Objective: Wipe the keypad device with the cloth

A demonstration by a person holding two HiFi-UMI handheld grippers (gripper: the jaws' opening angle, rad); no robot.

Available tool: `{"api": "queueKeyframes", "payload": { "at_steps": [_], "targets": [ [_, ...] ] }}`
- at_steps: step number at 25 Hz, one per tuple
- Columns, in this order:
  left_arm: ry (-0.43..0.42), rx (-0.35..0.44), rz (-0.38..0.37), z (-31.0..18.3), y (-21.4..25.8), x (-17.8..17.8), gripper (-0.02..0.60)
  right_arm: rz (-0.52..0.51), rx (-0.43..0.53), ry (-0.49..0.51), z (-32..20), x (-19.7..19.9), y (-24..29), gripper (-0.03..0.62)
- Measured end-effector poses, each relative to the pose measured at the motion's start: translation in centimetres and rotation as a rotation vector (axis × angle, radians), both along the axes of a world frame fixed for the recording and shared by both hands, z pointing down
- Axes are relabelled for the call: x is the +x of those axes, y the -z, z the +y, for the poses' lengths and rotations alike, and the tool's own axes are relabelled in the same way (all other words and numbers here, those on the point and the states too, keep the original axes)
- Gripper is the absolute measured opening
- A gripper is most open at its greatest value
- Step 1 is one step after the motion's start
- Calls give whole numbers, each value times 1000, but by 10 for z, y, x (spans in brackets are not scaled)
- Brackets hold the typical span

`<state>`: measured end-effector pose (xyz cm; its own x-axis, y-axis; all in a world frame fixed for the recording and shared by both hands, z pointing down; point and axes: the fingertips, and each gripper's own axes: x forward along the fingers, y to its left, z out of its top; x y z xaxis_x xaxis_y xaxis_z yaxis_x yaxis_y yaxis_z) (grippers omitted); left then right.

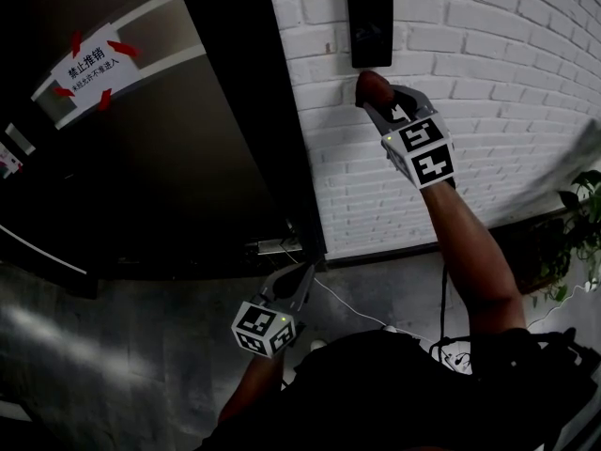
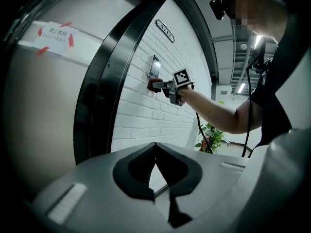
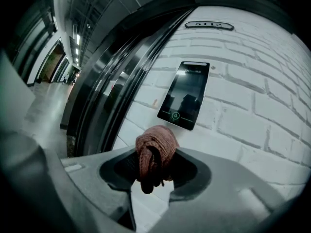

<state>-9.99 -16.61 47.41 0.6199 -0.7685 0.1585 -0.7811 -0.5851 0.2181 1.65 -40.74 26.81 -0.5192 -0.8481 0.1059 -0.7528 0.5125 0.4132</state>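
Right tongs point(image 1: 375, 95) pinch the cloth point(image 3: 154, 152) just below the keypad point(image 3: 184, 94), mounted upright, long axis vertical; left tongs point(image 1: 301, 283) pressed together.

We can't tell whether the cloth point(image 1: 372, 83) touches the wall point(image 1: 498, 73) or the bottom edge of the keypad device point(image 1: 369, 24). Its rear part is hidden betw. the jaws of the right gripper point(image 3: 154, 163). Marks on the device's screen: too small for us to read. Number plate point(image 3: 209, 25) print: blurred. Plant point(image 1: 584, 224) cut off by head view's rt edge. Door sign point(image 1: 86, 69), smaller line: unreadable.
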Motion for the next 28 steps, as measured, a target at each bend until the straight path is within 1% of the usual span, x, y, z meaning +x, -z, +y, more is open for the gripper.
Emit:
{"api": "queueKeyframes", "payload": {
  "at_steps": [4,7,10,13,16,20,24,28],
  "targets": [
    [2,4,3,-1,0,0,17,-13,12,13,6,0,5,144],
    [2,-1,5,0,-2,0,17,-39,38,39,23,-2,14,146],
    [0,1,5,-1,-1,1,17,-58,98,57,38,-2,32,146],
    [-1,5,4,-2,0,2,17,-72,195,63,44,-2,64,146],
    [5,3,3,-2,0,0,17,-70,272,45,40,1,93,146],
    [13,1,2,-1,-1,-2,17,-69,323,23,27,3,132,146],
    [24,-6,-4,1,-5,-7,17,-90,372,13,18,2,172,146],
    [34,-2,-7,0,-4,-8,17,-70,415,-2,14,-2,192,146]
  ]
}}
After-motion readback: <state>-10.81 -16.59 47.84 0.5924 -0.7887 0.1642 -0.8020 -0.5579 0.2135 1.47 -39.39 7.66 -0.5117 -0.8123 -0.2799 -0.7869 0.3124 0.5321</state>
